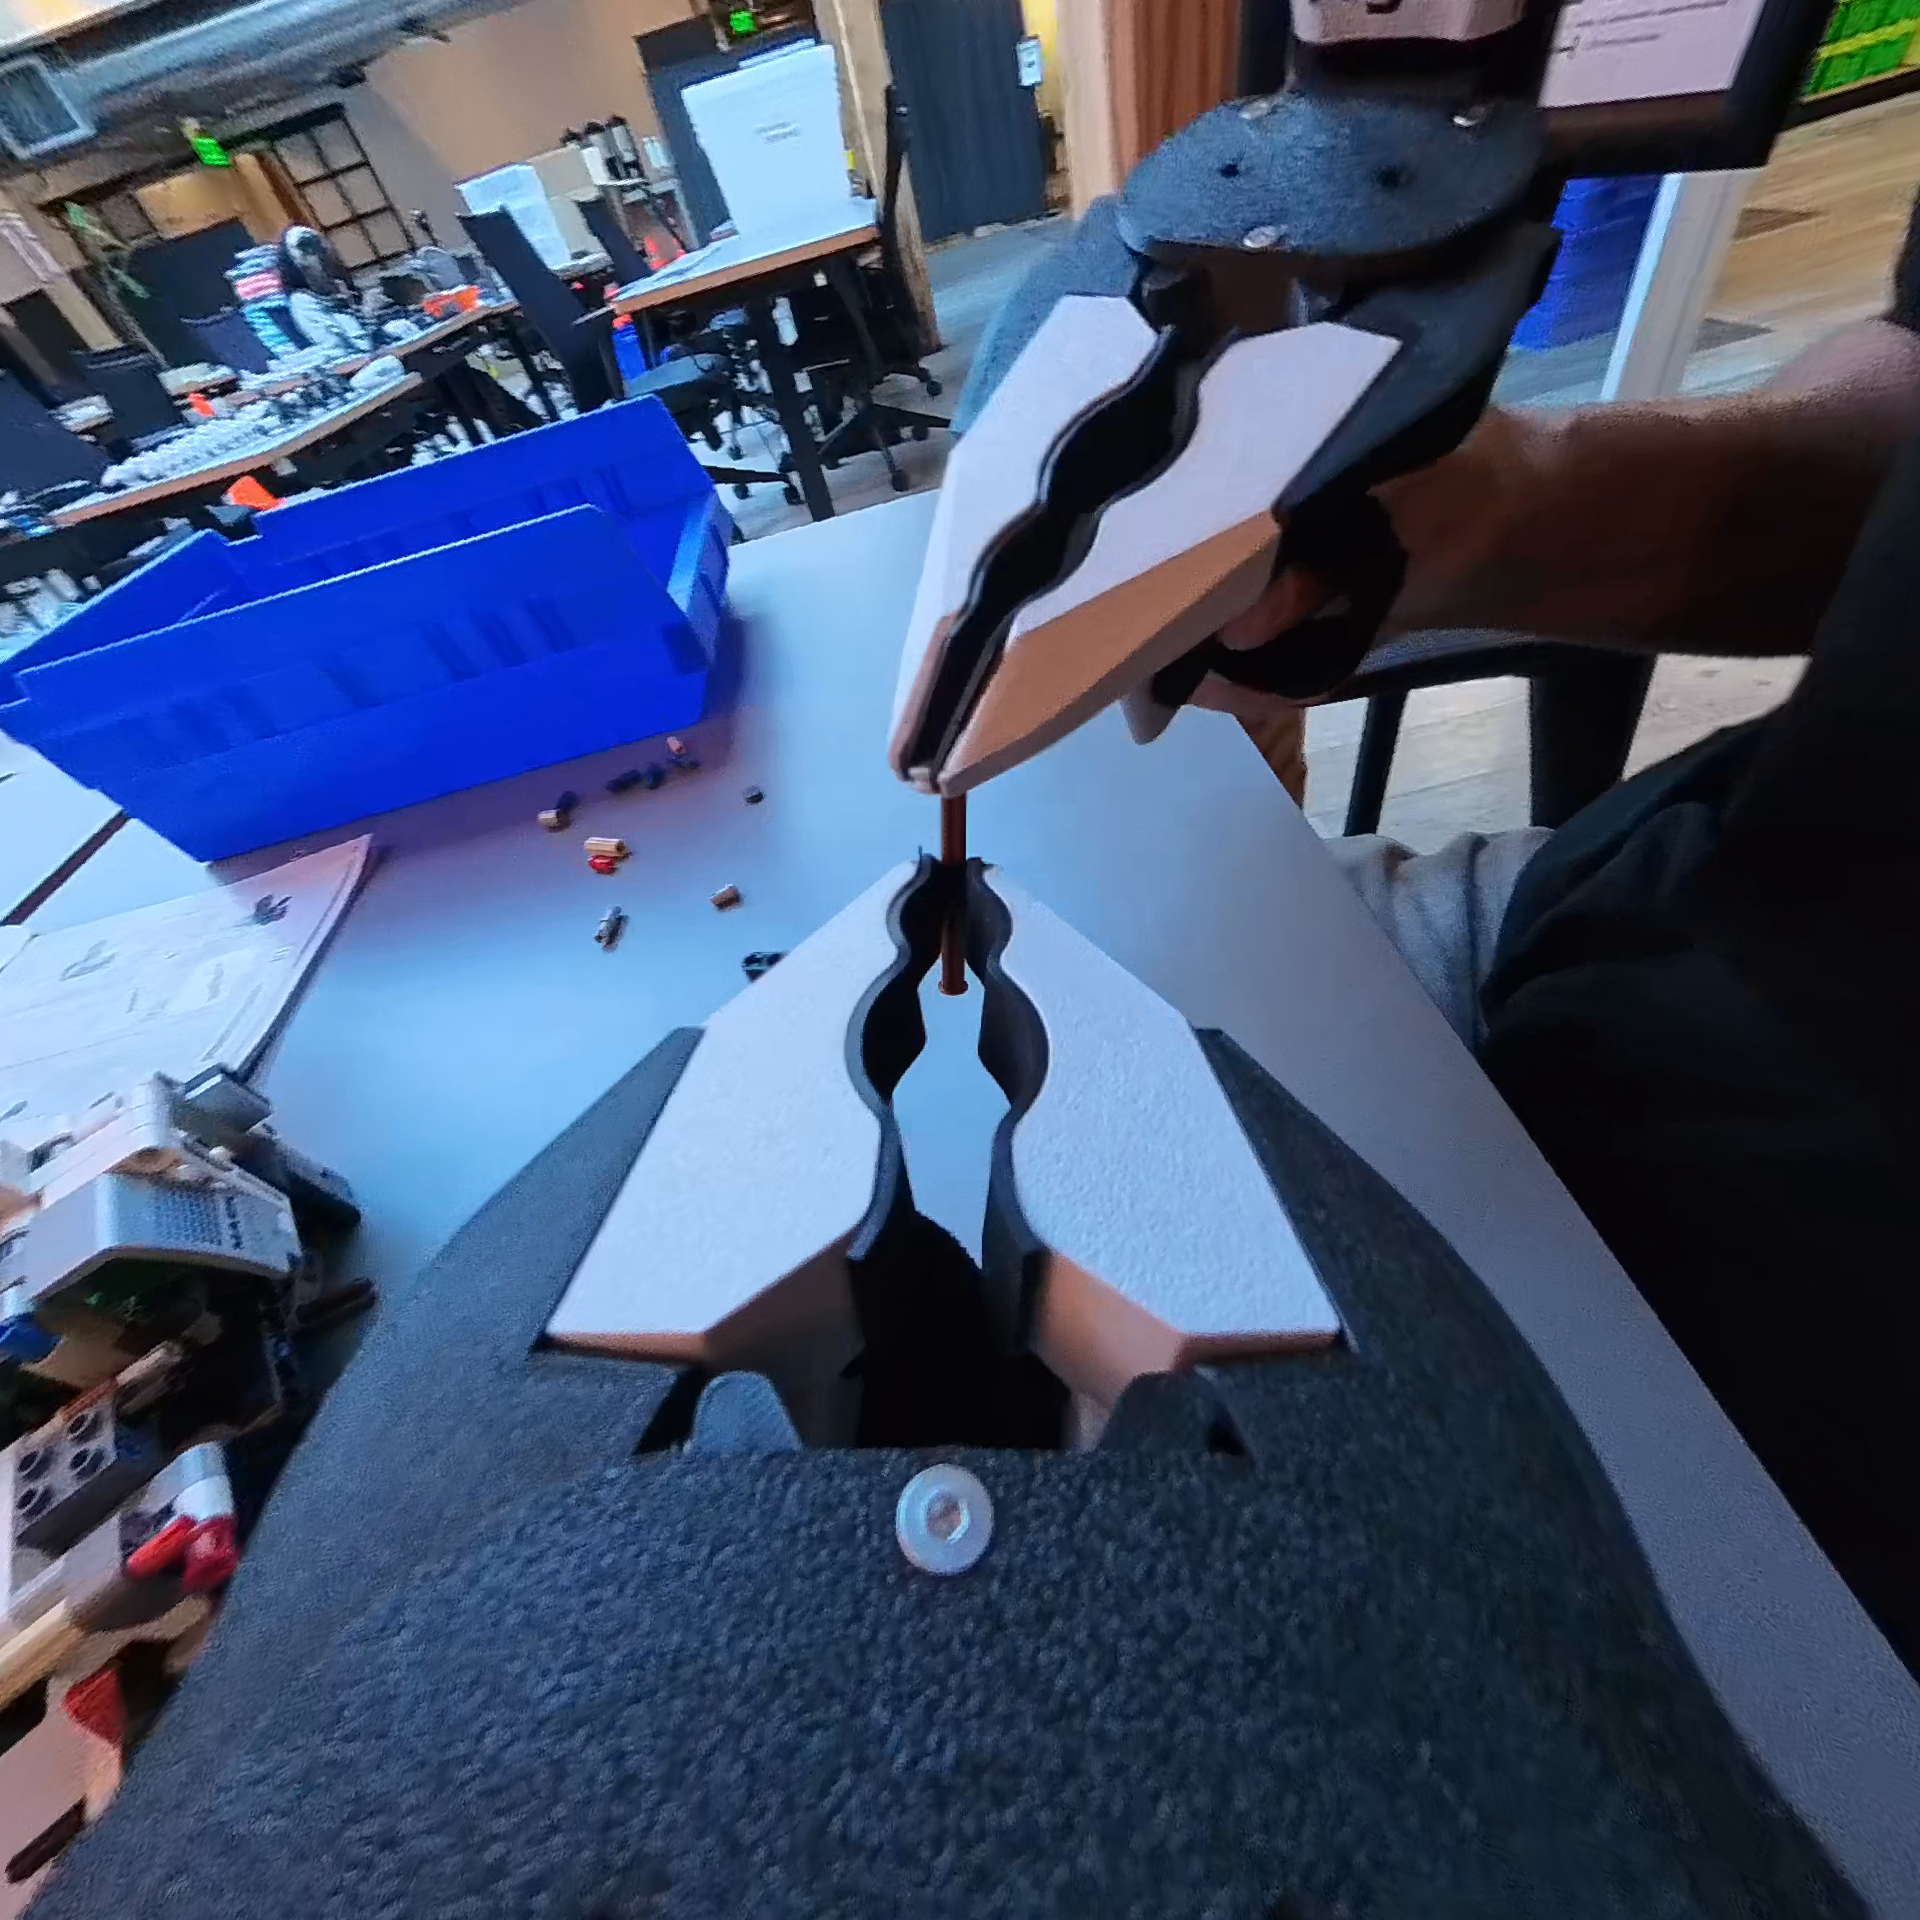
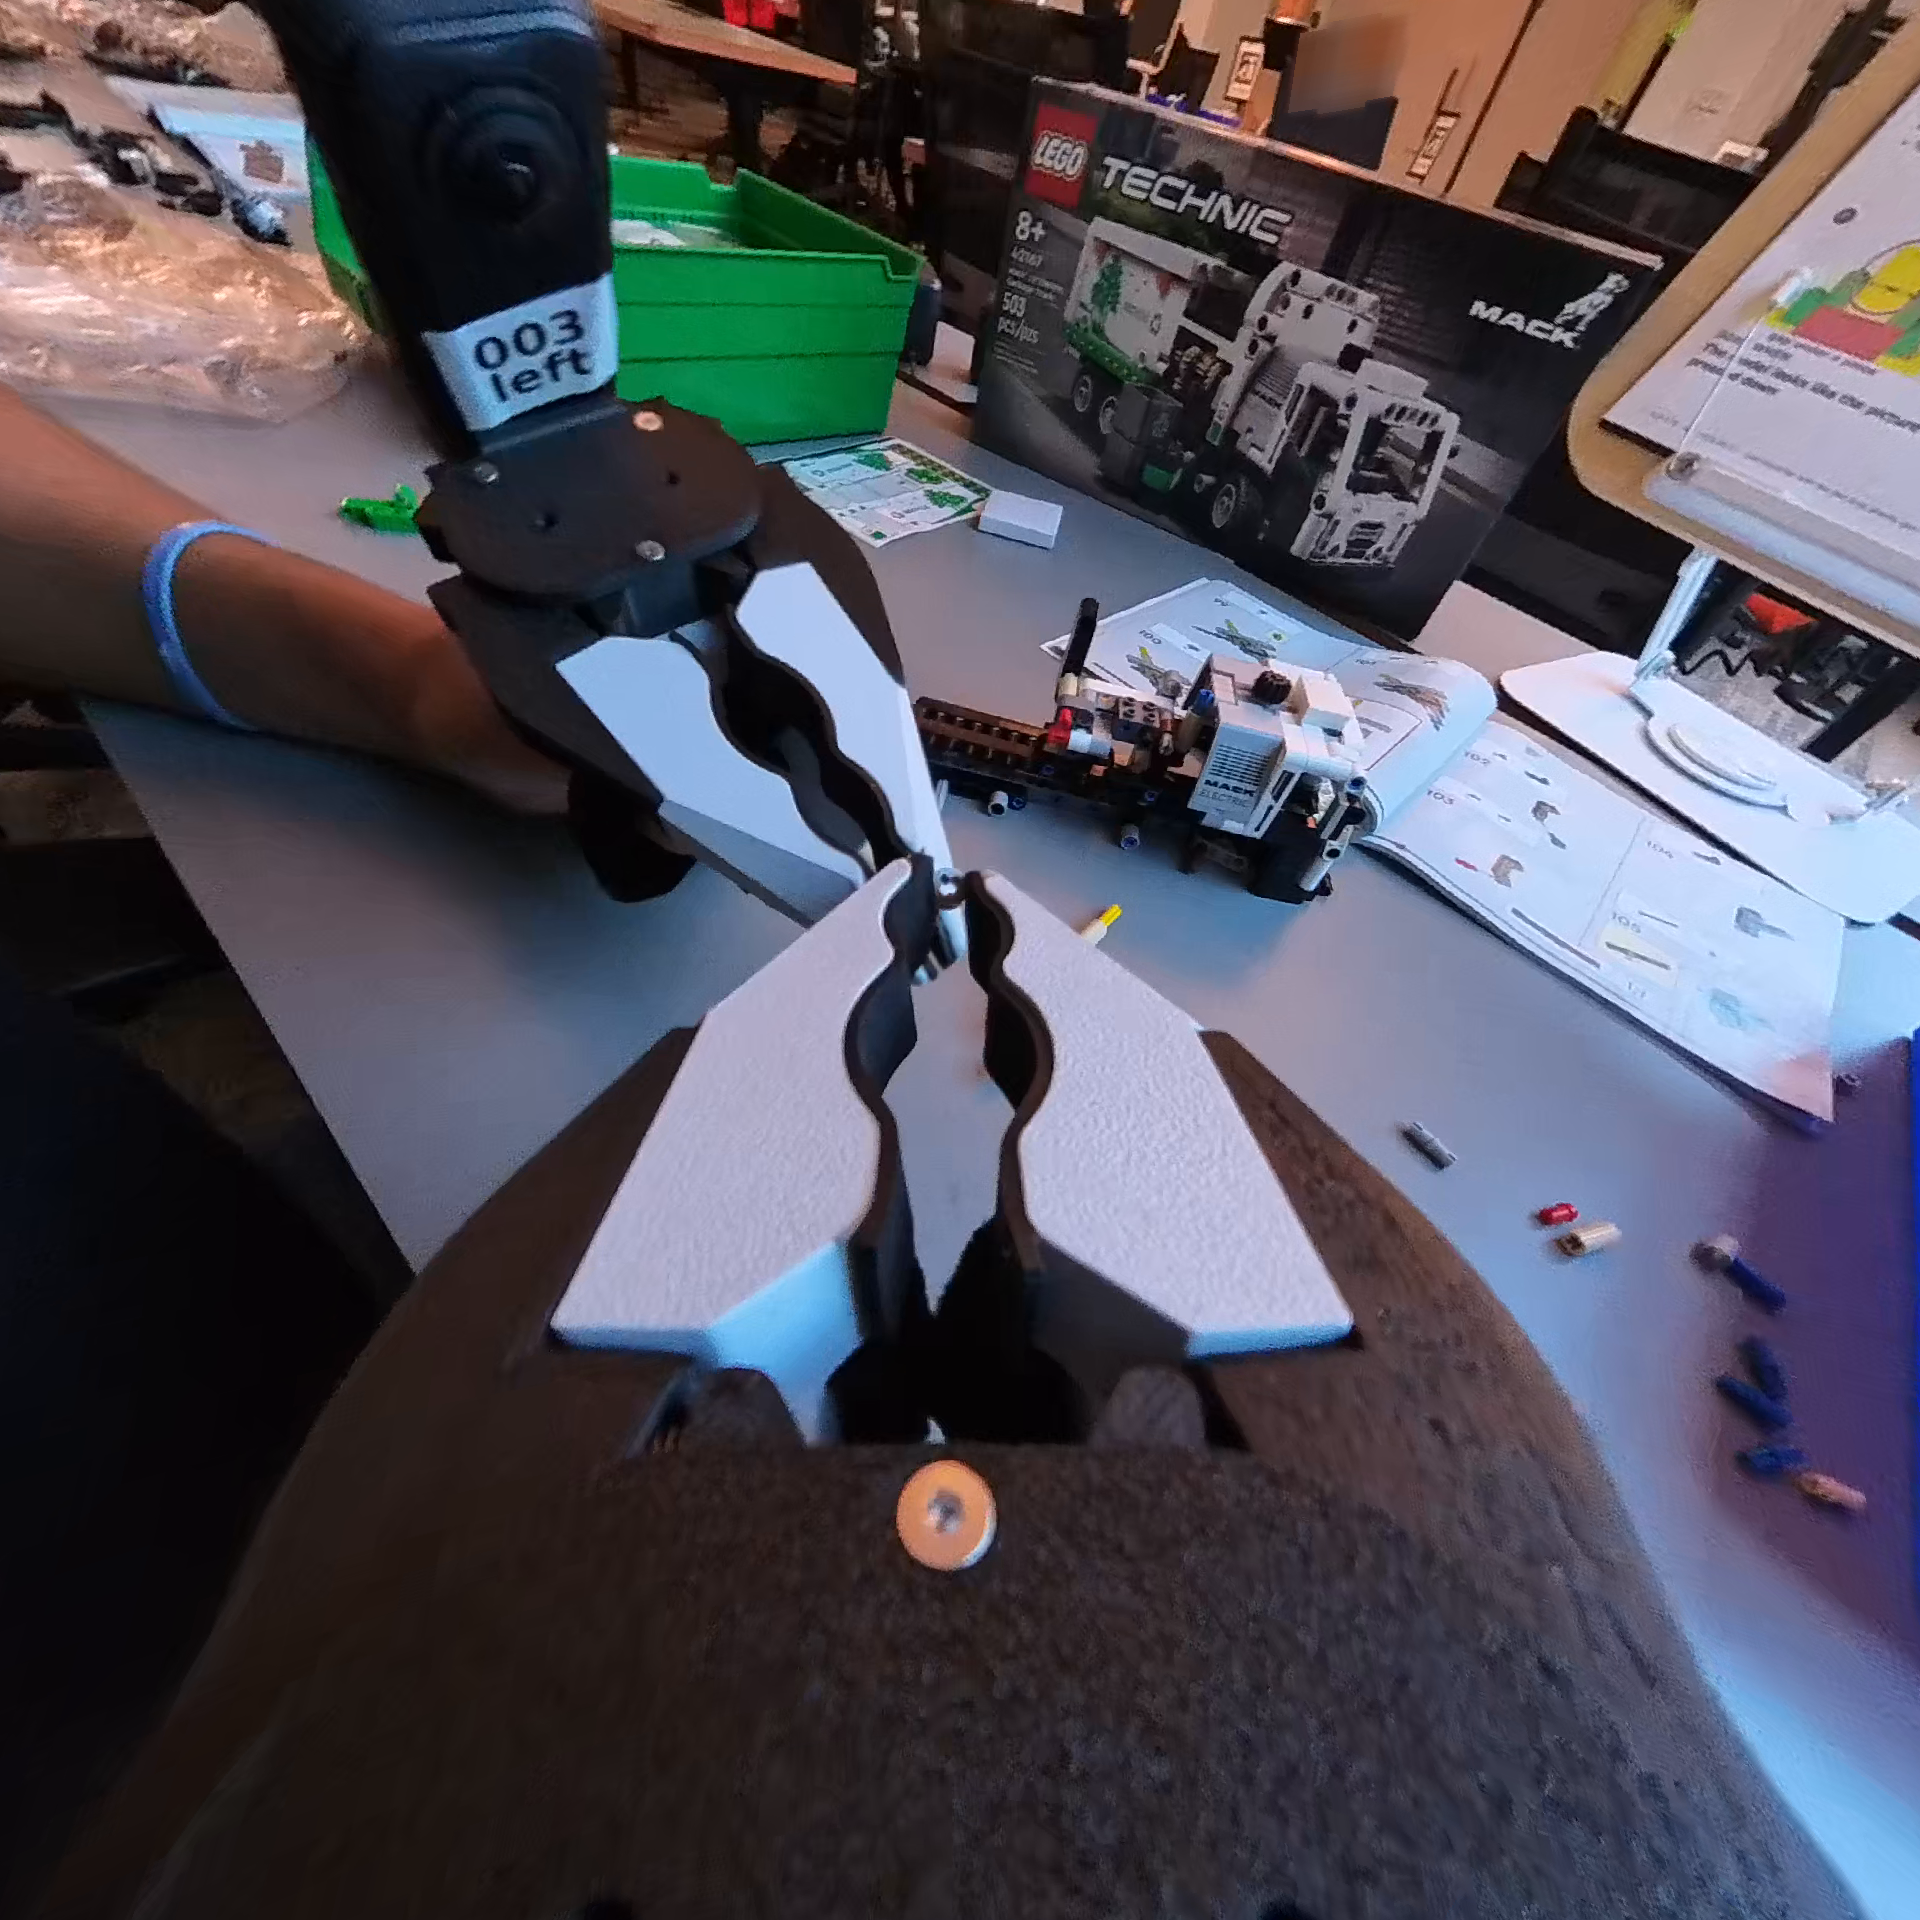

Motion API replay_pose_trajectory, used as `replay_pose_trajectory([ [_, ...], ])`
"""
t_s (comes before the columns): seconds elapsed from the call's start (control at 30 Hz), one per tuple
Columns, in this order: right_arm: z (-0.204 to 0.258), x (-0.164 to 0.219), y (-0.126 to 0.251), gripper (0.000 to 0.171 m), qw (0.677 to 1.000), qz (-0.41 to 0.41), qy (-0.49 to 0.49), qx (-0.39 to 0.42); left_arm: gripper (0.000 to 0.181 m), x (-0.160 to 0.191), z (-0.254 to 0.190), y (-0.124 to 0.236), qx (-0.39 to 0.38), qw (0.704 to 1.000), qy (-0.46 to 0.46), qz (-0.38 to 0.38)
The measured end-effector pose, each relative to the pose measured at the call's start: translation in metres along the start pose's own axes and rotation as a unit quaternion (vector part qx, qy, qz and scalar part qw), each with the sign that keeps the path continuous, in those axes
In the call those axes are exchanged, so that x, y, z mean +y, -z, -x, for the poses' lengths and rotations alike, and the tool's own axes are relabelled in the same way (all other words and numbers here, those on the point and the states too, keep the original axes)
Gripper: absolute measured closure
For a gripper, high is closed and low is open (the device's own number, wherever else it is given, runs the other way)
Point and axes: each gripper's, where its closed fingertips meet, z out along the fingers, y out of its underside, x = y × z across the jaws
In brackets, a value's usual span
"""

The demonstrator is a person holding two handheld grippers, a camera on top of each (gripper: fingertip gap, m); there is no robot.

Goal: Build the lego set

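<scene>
A thin red-brown axle (image 1: 952, 914) stands upright between both grippers above the grey table (image 1: 1195, 883). My right gripper (image 1: 928, 774) comes down from the upper right and is shut on the axle's top end. My left gripper (image 1: 951, 868) is shut around the axle's middle, where a small dark piece (image 1: 921, 860) shows at its tips. The axle's lower end sits between the left fingers. In the right wrist view the right gripper (image 2: 940, 883) meets the left gripper (image 2: 925, 862) tip to tip, with a small grey holed piece (image 2: 945, 885) there. The part-built white truck (image 2: 1226, 758) lies behind them.
A blue bin (image 1: 395, 644), an open instruction booklet (image 2: 1558, 852) and loose pins (image 1: 613, 847) lie on the table. The set's box (image 2: 1299, 364), a green bin (image 2: 748, 301) and a yellow piece (image 2: 1103, 920) are farther back. The table edge (image 1: 1455, 1039) runs close on the right. Only a small space, under 4 cm, lies between the two pairs of fingers. Between my left fingertips and the part-built white truck (image 2: 1226, 758) there is roughly 15 cm.
</scene>
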Motion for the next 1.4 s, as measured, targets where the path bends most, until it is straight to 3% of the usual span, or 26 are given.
replay_pose_trajectory([
  [0.43, 0.024, 0.006, 0.011, 0.166, 0.989, -0.014, 0.094, -0.109, 0.181, 0.003, -0.021, -0.001, 0.095, 0.995, 0.013, 0.011],
  [0.83, 0.020, 0.011, 0.012, 0.166, 0.987, -0.027, 0.093, -0.131, 0.181, 0.005, -0.023, -0.002, 0.107, 0.994, 0.017, 0.019],
  [1.4, 0.025, 0.024, 0.012, 0.166, 0.978, -0.025, 0.177, -0.109, 0.181, 0.014, -0.036, -0.002, 0.181, 0.977, 0.091, 0.065],
])
